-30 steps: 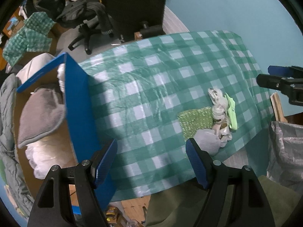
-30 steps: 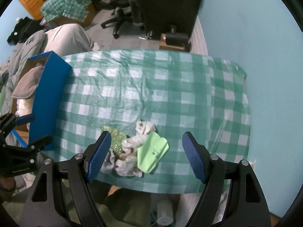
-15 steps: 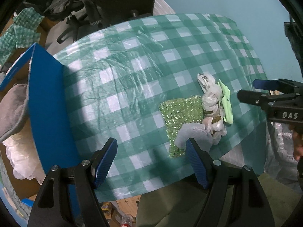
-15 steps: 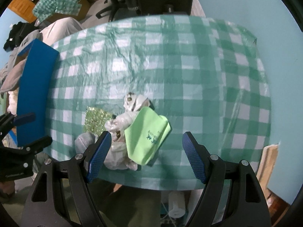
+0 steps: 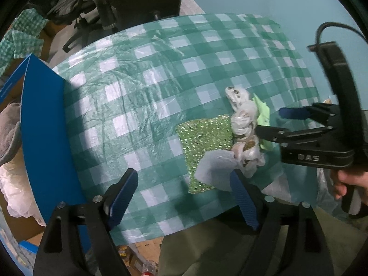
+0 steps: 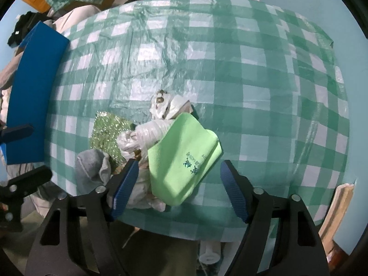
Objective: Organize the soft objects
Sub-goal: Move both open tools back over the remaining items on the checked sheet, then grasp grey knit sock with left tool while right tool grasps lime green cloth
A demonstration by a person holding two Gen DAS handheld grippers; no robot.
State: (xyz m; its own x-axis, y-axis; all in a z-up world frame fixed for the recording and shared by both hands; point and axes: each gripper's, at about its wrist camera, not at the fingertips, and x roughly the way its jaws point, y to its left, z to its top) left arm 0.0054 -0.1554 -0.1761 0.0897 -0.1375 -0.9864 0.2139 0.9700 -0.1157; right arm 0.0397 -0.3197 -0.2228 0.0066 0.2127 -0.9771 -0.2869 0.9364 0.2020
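Both grippers are wide open with nothing in them. The right gripper [image 6: 179,184] sits right over the near edge of the table [image 6: 253,69], and the green cloth [image 6: 181,161] is dead ahead at 12 o'clock, basically between its fingers, so that's the nearer one by far. The cloth's long axis runs roughly 7 to 1 o'clock, its printed corner pointing toward 4. Touching it at 10 o'clock are the white plush [image 6: 158,124], a sparkly pad [image 6: 108,133] and a grey sock [image 6: 92,168]. From the left gripper [image 5: 184,195] the pile is at 1 o'clock; the blue box [image 5: 46,138] is at 9, well apart.
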